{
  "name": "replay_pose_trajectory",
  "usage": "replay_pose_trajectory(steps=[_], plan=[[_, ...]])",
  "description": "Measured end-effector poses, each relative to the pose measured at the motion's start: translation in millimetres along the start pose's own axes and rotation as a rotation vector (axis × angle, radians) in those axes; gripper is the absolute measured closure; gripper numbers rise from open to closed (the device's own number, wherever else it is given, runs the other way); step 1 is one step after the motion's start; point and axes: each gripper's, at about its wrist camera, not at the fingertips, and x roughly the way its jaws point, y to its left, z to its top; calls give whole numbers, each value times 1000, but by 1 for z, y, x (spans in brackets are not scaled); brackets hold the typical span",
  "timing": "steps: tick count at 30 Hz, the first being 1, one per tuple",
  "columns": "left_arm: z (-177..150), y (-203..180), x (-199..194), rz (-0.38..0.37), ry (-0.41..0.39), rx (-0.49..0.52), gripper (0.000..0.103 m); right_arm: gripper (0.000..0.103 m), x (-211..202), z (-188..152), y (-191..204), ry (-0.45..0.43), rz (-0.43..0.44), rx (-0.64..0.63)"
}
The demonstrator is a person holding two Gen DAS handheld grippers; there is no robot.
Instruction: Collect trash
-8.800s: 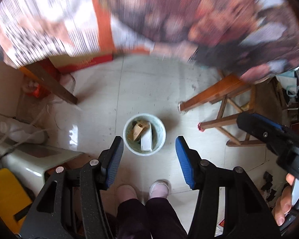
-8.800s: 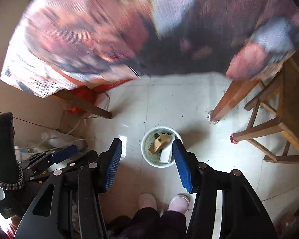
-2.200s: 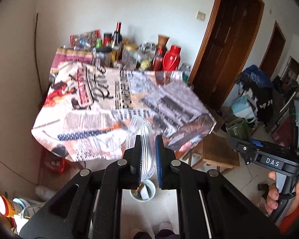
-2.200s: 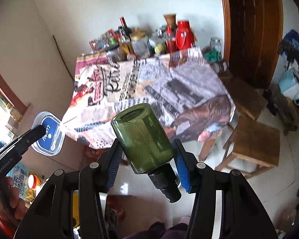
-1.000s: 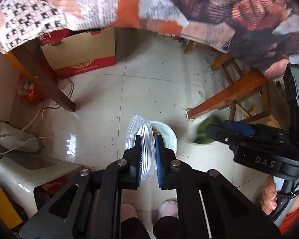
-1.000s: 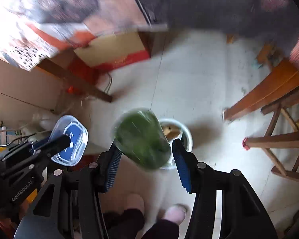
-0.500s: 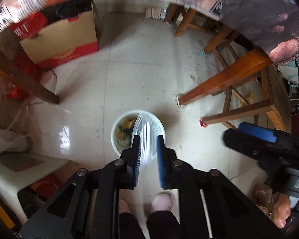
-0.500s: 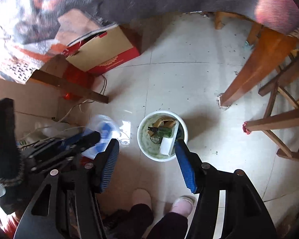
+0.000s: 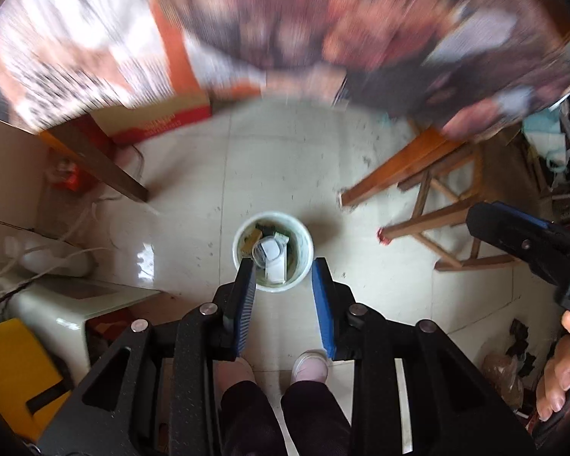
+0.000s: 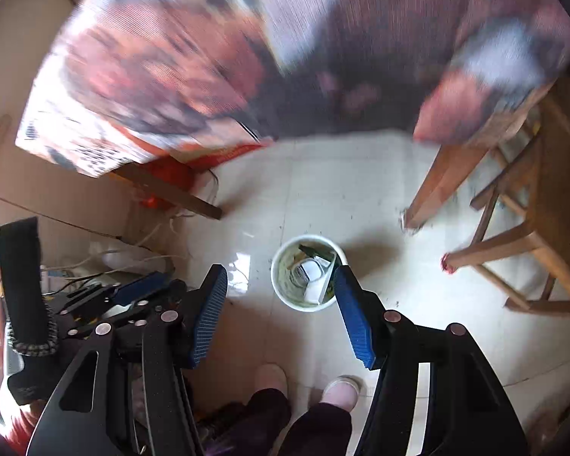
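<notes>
Trash bin (image 9: 307,245) stands upright, mouth up; left gripper (image 9: 285,300) opening, empty; right gripper (image 10: 281,311) spread, empty.

The bin (image 9: 307,243) is pale green-white, holding a clear lid (image 9: 269,251), a white box (image 9: 276,271), a tan scrap (image 9: 251,240) and dark green glass (image 10: 315,251). Both the left gripper (image 9: 285,304) and the right gripper (image 10: 281,313) are black with blue ribbed pads (image 9: 322,300), over an off-white tiled floor (image 9: 285,159) with dark specks. The tablecloth (image 9: 247,26) is a blurred print of white, orange, maroon and black; the stool (image 9: 437,205) is orange-brown wood, the carton (image 9: 159,121) tan with a red band, the shoes (image 9: 309,366) pink and the trousers (image 9: 315,414) dark.
</notes>
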Motion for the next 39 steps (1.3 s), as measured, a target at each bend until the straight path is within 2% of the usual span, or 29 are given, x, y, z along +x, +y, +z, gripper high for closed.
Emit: replay_pose_trajectory(steps=[6,10,13,14,21,23,27,30,35,39], plan=[[-3,-17,-134,11,-158,-20,62,48,-107,3,36,-86,18,-70],[-15,-26,-225,-10,-282,-21,38,48,-180,-6,62,-176,-6,-145],[-30,-32,-286,-31,-358,6,37,33,-235,-18,83,-274,-62,-191],[-35,-33,-303,-28,-380,14,37,31,-253,-23,89,-313,-71,-197],[-88,-39,-435,-58,-624,113,37,31,-364,-76,136,-536,-53,-198],[-107,-42,-464,-58,-685,138,33,28,-386,-93,151,-593,-58,-198],[-148,-40,-508,-64,-766,160,30,25,-419,-131,181,-683,-54,-218],[-172,-36,-526,-71,-802,151,15,25,-430,-150,194,-713,-55,-235],[-204,-32,-547,-77,-850,146,14,16,-443,-172,205,-737,-48,-251],[-216,-32,-554,-82,-869,146,14,16,-454,-187,213,-762,-59,-269]])
